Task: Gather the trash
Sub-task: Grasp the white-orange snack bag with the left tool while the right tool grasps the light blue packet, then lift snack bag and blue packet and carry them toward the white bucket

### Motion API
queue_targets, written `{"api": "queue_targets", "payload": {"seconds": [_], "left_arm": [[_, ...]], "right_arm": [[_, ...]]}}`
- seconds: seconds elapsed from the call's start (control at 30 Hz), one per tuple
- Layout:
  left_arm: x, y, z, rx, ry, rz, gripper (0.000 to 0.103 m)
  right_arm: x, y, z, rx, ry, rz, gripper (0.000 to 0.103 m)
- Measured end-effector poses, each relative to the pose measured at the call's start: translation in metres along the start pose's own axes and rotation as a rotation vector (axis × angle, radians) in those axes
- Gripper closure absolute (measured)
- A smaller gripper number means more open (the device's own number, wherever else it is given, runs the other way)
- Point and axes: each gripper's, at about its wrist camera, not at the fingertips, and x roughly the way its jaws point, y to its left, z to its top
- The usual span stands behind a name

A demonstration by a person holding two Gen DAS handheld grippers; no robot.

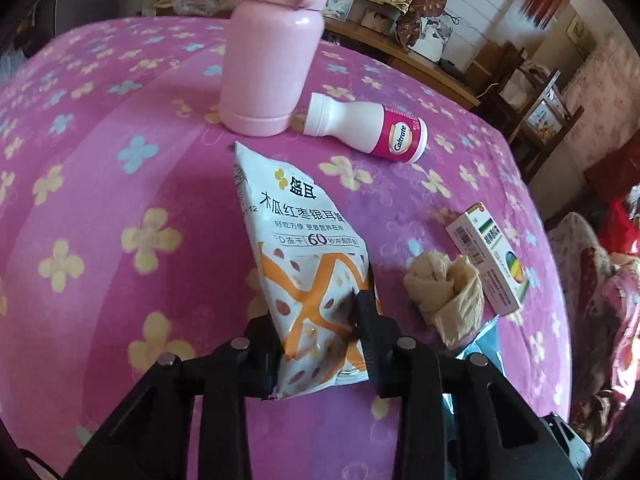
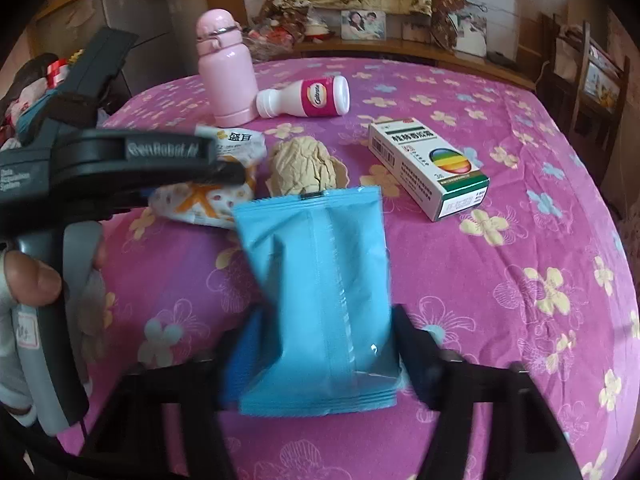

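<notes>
A white and orange snack packet (image 1: pixel 296 216) lies on the pink flowered tablecloth (image 1: pixel 120 200). My left gripper (image 1: pixel 314 308) is shut on its near end, a finger on each side. The right wrist view shows the same left gripper (image 2: pixel 232 168) pinching that snack packet (image 2: pixel 208 204). A light blue packet (image 2: pixel 316 248) sits between the fingers of my right gripper (image 2: pixel 326 314), and both pads press on its edges. A crumpled beige tissue (image 2: pixel 304 168) lies just beyond the blue packet.
A green and white medicine box (image 2: pixel 428 164) lies right of the tissue. A white Caltrate bottle (image 2: pixel 308 98) lies on its side beside an upright pink flask (image 2: pixel 228 72). A hand (image 2: pixel 32 276) holds the left gripper's handle. A wooden sideboard (image 2: pixel 400 46) and chairs (image 2: pixel 592 80) stand behind.
</notes>
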Motion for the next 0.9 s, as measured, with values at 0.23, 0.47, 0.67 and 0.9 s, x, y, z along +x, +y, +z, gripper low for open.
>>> {"api": "queue_targets", "payload": {"seconds": [0.23, 0.47, 0.67, 0.9], "left_arm": [[-0.045, 0.005, -0.023, 0.047, -0.056, -0.018, 0.072], [-0.08, -0.016, -0.056, 0.114, -0.07, -0.069, 0.072], [-0.089, -0.049, -0.082, 0.201, -0.079, -0.083, 0.072], [-0.09, -0.079, -0.103, 0.263, -0.071, -0.107, 0.072]], "right_arm": [[-0.028, -0.006, -0.012, 0.003, -0.036, 0.041, 0.044], [-0.057, -0.018, -0.026, 0.045, -0.061, 0.045, 0.044], [-0.078, -0.032, -0.039, 0.072, -0.079, 0.0, 0.044], [-0.094, -0.053, -0.055, 0.114, -0.082, -0.046, 0.044]]}}
